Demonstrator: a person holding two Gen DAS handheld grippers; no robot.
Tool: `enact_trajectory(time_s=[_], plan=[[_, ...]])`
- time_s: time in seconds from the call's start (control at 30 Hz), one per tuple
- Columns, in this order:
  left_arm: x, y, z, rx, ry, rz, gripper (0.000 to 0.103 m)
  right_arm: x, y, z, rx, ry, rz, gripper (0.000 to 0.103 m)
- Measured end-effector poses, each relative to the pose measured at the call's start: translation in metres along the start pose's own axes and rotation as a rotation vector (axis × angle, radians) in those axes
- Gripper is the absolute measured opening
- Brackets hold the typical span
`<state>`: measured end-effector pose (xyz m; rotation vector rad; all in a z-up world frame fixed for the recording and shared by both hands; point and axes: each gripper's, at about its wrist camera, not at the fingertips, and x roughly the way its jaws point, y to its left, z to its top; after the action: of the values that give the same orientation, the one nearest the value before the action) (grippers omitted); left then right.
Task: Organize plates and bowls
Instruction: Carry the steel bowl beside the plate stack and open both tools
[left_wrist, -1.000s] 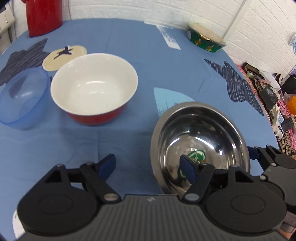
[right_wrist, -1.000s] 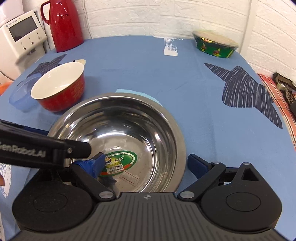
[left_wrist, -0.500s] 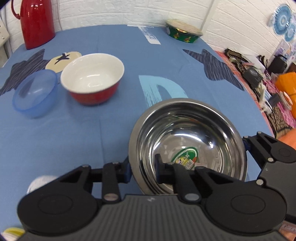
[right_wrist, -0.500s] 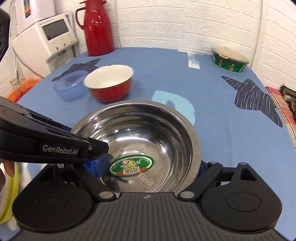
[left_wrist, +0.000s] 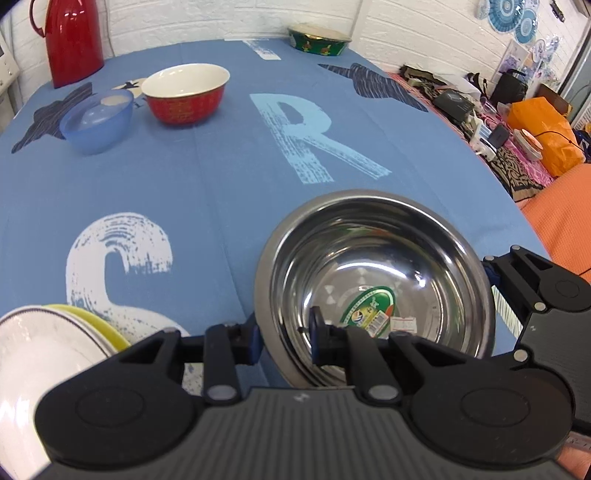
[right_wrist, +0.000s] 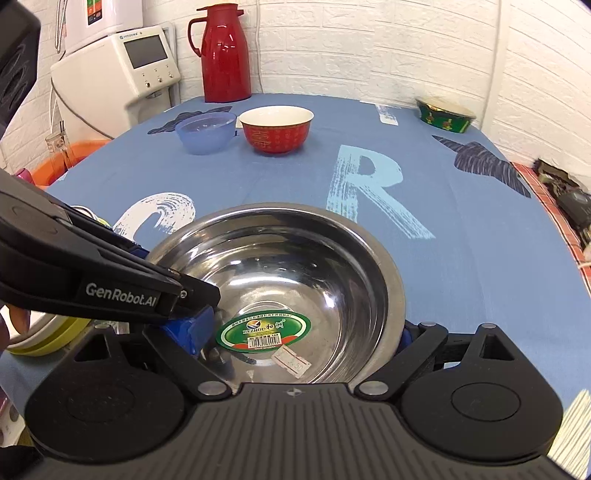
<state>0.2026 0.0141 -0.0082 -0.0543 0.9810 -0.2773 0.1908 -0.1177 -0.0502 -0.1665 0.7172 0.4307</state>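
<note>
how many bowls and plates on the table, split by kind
steel bowl: 1
red bowl: 1
blue plastic bowl: 1
green patterned bowl: 1
white plate: 1
yellow plate: 1
total: 6

Open blue cloth (left_wrist: 221, 166) lay ahead; red bowl (left_wrist: 184, 94) and blue bowl (left_wrist: 96, 120) stood far left, stacked plates (left_wrist: 55, 343) near left.

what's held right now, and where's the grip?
Steel bowl, held at its rim: left gripper pinches the near-left rim; right gripper spans the bowl, fingers at opposite sides.
</note>
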Motion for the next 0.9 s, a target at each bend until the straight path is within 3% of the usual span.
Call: enact_trajectory(time_s=[0.13,0.27,0.33,0.37,0.43,0.47,0.73,0.9], plan=[[0.009,-0.003,0.001,0.015,-0.001,0.014,0.009,0.007,-0.004,-0.002,0.028,0.023,0.001,0.081],[0.019,0.001,0.0,-0.012,0.039,-0.017,0.01,0.011,-0.005,-0.007,0.036,0.059,0.003,0.081],[0.018,0.0,-0.001,0.0,0.027,-0.024,0.015,0.012,-0.007,-0.012,0.038,0.08,0.022,0.08],[0.017,-0.001,-0.001,0.002,0.023,-0.028,0.018,0.012,-0.007,-0.015,0.041,0.094,0.022,0.08],[0.016,-0.001,0.001,-0.001,0.01,-0.02,0.046,0.009,-0.008,-0.016,0.038,0.093,0.006,0.08],[0.012,-0.001,0.002,0.001,-0.006,-0.016,0.046,0.006,-0.01,-0.016,0.043,0.092,0.002,0.08],[-0.033,0.031,0.019,-0.042,-0.13,0.044,0.056,-0.044,-0.044,-0.008,0.117,-0.019,-0.073,0.08],[-0.042,0.072,0.036,-0.144,-0.14,0.063,0.056,-0.039,-0.048,0.026,0.124,-0.059,-0.035,0.08]])
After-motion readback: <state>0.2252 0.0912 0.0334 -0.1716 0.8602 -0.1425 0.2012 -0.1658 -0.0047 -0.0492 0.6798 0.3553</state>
